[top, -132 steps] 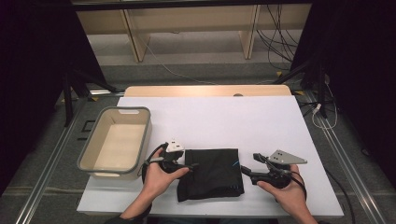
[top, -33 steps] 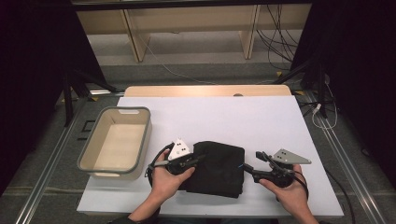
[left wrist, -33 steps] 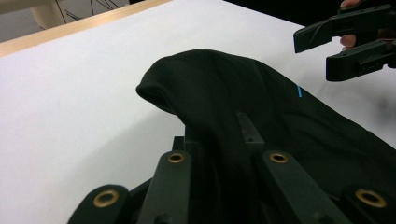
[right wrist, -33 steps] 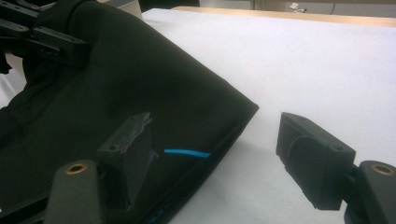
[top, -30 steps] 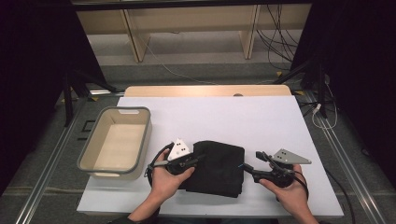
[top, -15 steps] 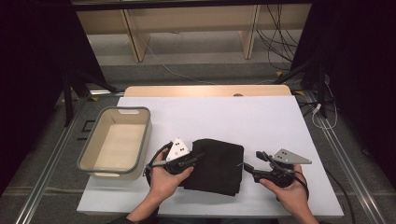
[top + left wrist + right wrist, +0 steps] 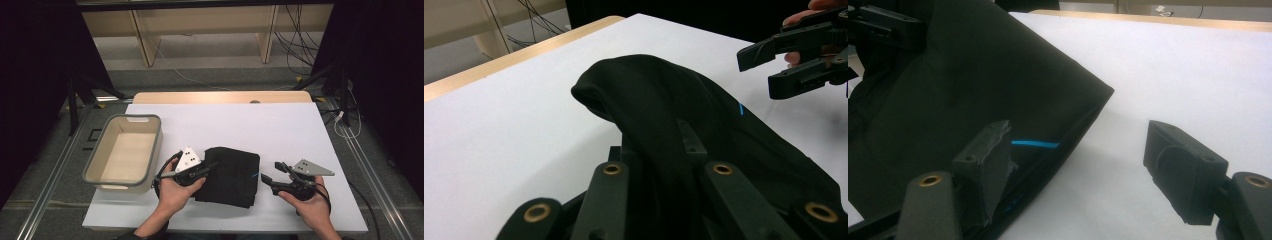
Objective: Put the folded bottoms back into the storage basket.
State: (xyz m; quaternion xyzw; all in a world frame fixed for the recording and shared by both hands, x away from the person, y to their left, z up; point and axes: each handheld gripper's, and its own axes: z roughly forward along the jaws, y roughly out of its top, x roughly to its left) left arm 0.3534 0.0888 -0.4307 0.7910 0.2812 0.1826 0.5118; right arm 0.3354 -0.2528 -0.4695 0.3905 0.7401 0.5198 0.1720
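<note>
Soft black folded cloth (image 7: pixel 230 175) is pinched by left gripper (image 7: pixel 207 167); right gripper (image 7: pixel 270 172) is held open beside it on smooth white table (image 7: pixel 240 125).

- The folded cloth (image 7: pixel 231 175) near the table's front edge is plain black, with one small bright blue mark (image 7: pixel 1034 144) close to its right edge
- The table (image 7: pixel 280 130) has a white top and a pale wood strip along its back edge
- The tub (image 7: pixel 125 155) by the table's left edge has a grey rim and a cream inside
- The left gripper (image 7: pixel 210 167) is black with a white three-cornered plate dotted with dark spots
- The right gripper (image 7: pixel 272 172) is black with a grey plate, and brass-coloured rivets show on its jaws
</note>
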